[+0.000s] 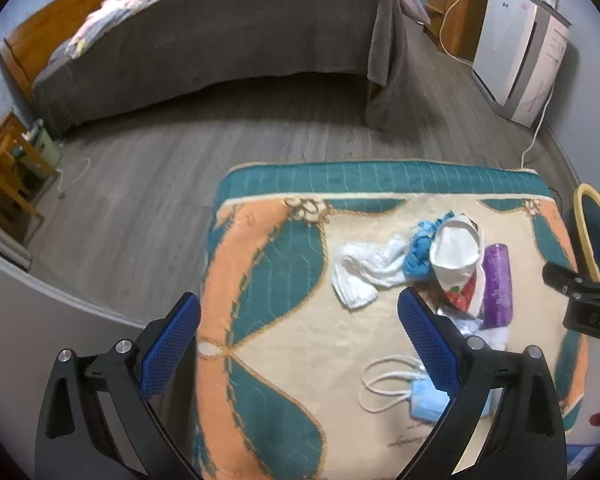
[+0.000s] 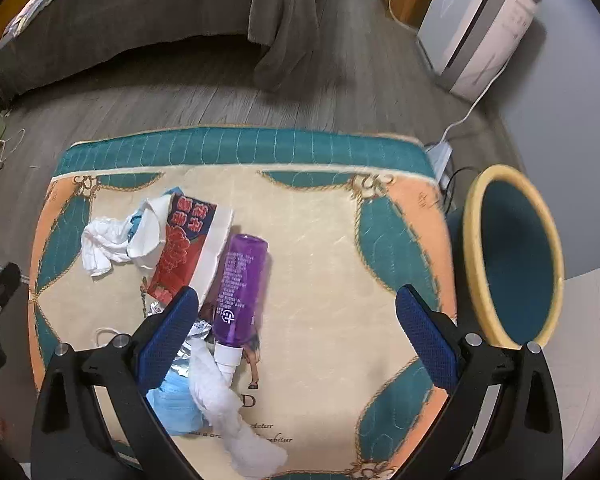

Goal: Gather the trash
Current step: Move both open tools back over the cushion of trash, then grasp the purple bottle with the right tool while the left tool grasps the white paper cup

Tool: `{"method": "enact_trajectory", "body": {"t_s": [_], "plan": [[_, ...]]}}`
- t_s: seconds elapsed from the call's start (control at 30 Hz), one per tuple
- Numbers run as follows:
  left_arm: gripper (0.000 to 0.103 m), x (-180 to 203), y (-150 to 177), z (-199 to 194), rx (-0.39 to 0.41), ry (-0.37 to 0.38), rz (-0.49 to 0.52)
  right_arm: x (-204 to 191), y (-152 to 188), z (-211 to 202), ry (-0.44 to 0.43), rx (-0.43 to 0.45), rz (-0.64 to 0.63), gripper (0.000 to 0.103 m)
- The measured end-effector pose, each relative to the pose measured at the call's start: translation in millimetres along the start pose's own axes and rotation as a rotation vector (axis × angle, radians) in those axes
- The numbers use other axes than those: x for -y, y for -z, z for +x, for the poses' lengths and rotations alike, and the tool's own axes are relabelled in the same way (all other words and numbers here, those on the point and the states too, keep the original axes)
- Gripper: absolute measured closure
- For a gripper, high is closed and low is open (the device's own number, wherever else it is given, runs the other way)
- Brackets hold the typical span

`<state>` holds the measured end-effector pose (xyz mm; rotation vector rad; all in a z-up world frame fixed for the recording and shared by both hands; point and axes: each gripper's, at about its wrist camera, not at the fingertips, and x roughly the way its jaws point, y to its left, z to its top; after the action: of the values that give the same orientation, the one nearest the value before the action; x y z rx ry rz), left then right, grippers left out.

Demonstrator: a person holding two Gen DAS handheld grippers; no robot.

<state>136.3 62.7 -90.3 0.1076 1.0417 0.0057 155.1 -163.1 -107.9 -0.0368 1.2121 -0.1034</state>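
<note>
Both grippers wide open, empty: left gripper, right gripper. Trash piled on mat; bin just off mat's right edge. Purple bottle lies flat near mat centre. Best first grab w/ right: straddle mid-body, squeeze across the width. Right cam shows bin mouth and cup print; left cam shows mask loops and cup's white inside.

Glossy purple plastic bottle, plush woven mat, crumpled white tissue, wood-grain floor

Left claw and right claw both spread wide, empty
</note>
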Motion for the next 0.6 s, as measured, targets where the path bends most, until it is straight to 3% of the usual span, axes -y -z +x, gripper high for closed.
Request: {"method": "enact_trajectory", "body": {"t_s": [0.07,0.2,0.33,0.47,0.6], "plan": [[0.005,0,-1,-1,0.007,0.007,0.003,1,-1,6,-0.008,-0.014,-0.004,0.006],[0.005,1,-2,4,-0.023,-0.006,0.024,8,-1,11,-0.16,-0.017,0.045,0.006],[0.005,2,-5,1,-0.002,-0.023,0.05,14,-3,19,-0.185,-0.03,0.124,0.006],[0.005,0,-8,-3,0.015,0.008,0.03,8,-4,26,-0.172,-0.015,0.097,0.007],[0.005,-1,-8,-3,0.019,0.044,0.018,3,-3,40,-0.183,-0.044,0.085,0.019]]}}
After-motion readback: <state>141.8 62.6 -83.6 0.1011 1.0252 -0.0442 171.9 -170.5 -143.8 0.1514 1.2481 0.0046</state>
